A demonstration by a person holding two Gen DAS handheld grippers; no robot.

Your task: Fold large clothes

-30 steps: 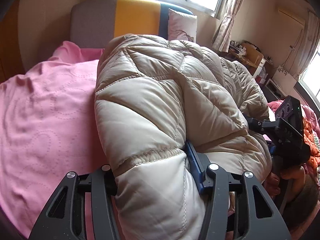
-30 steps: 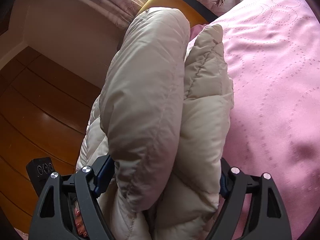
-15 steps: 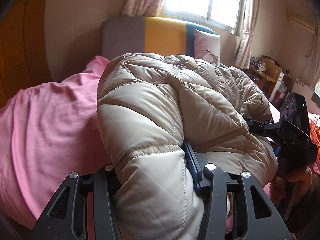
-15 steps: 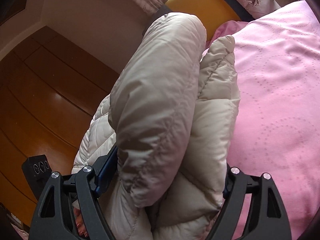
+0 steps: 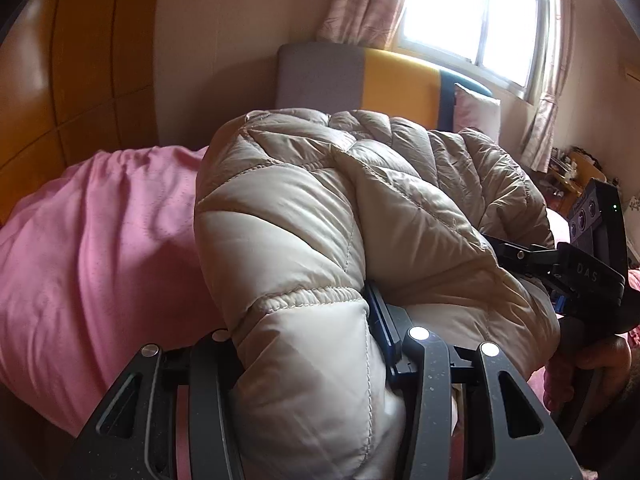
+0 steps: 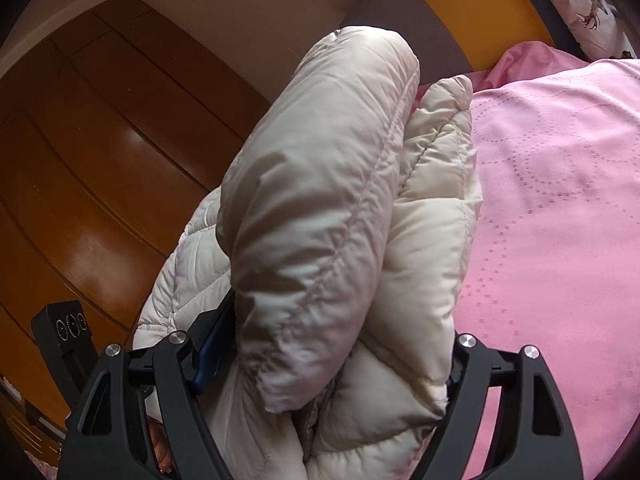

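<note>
Between the black fingers of the left gripper [image 5: 308, 364] bulges a thick fold of a puffy beige quilted down jacket [image 5: 360, 216], pinched tight. The right gripper [image 6: 328, 360] likewise clamps a doubled wad of it. Beyond, the jacket is bunched above the pink bedspread [image 5: 92, 248], its length running toward the striped headboard [image 5: 380, 80].

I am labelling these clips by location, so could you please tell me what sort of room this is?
Most likely a bedroom: a bed with a pink bedspread, a padded headboard with a pillow against it, and a curtained window.
</note>
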